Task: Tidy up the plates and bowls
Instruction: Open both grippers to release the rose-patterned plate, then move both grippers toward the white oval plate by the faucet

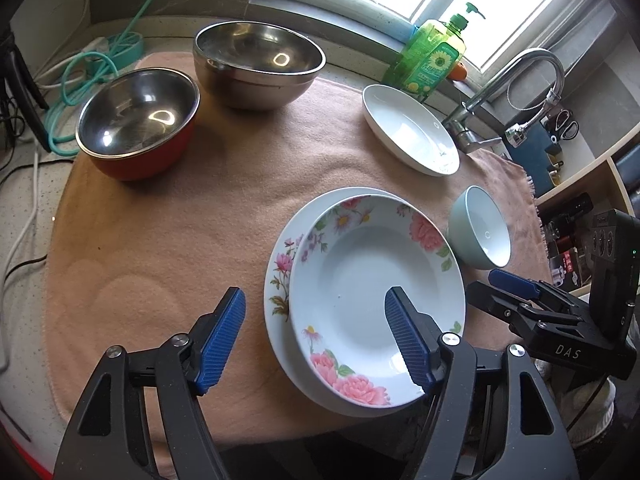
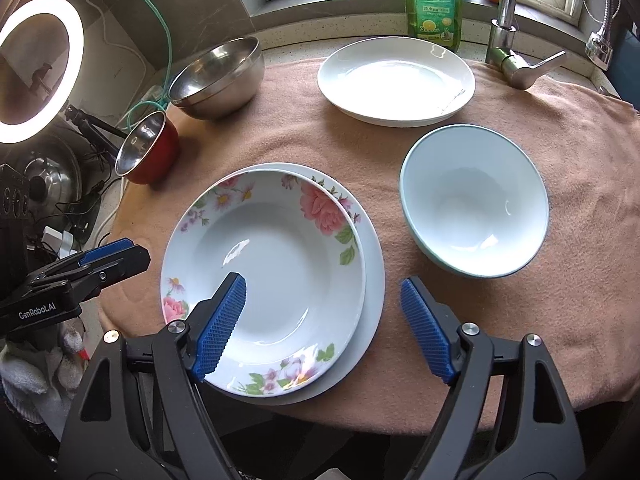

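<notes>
A floral deep plate (image 1: 372, 292) (image 2: 276, 272) lies stacked on a larger floral plate (image 1: 280, 264) (image 2: 372, 264) near the front of the pink cloth. A plain white plate (image 1: 408, 128) (image 2: 396, 80) sits at the back right. A pale blue bowl (image 1: 480, 232) (image 2: 476, 200) stands right of the stack. A red steel-lined bowl (image 1: 140, 120) (image 2: 148, 148) and a large steel bowl (image 1: 256, 64) (image 2: 220, 76) sit back left. My left gripper (image 1: 316, 340) is open above the stack's left edge. My right gripper (image 2: 324, 328) is open above its right edge.
A pink cloth (image 1: 160, 240) (image 2: 540, 300) covers the counter. A green dish soap bottle (image 1: 432, 52) (image 2: 434, 4) and a faucet (image 1: 516, 80) (image 2: 508, 28) stand at the back right. Cables and a teal hose (image 1: 80, 76) lie at the left. A ring light (image 2: 36, 68) glows at the far left.
</notes>
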The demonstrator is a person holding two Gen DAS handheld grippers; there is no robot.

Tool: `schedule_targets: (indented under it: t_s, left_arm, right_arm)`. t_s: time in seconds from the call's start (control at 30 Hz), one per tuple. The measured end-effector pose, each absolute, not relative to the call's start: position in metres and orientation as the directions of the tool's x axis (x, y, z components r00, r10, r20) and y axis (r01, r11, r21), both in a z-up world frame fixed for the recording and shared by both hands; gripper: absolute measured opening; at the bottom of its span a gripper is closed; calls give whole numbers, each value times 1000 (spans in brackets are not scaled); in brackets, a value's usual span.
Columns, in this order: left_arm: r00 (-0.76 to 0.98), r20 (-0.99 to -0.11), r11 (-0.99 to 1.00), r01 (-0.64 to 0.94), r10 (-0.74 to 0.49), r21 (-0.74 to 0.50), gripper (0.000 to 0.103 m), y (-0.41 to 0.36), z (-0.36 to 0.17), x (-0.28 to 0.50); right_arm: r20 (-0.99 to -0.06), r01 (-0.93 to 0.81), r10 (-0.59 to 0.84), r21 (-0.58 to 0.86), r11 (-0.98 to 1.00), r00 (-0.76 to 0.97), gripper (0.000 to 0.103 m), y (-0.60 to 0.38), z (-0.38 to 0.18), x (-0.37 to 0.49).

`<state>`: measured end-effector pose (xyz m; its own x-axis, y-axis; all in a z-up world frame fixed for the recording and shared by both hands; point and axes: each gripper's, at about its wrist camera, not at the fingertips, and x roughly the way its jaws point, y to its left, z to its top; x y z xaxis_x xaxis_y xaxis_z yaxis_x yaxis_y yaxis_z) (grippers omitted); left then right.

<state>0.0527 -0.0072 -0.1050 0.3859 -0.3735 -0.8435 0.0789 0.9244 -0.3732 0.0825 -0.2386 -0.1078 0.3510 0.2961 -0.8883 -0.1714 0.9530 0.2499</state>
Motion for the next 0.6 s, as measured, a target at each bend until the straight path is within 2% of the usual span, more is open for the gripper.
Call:
schedule_targets:
  t_s: [0.27, 0.6]
  left_arm:
    - [423, -846, 945, 89, -323, -316, 72, -3, -92, 51]
    - [465, -824, 945, 125, -324, -301, 72, 11, -70, 67]
  right_arm:
    - [-872, -150, 279, 238, 960, 402, 82, -239, -89, 77]
    - [-839, -87, 254, 243, 966, 481, 82, -248, -55, 85]
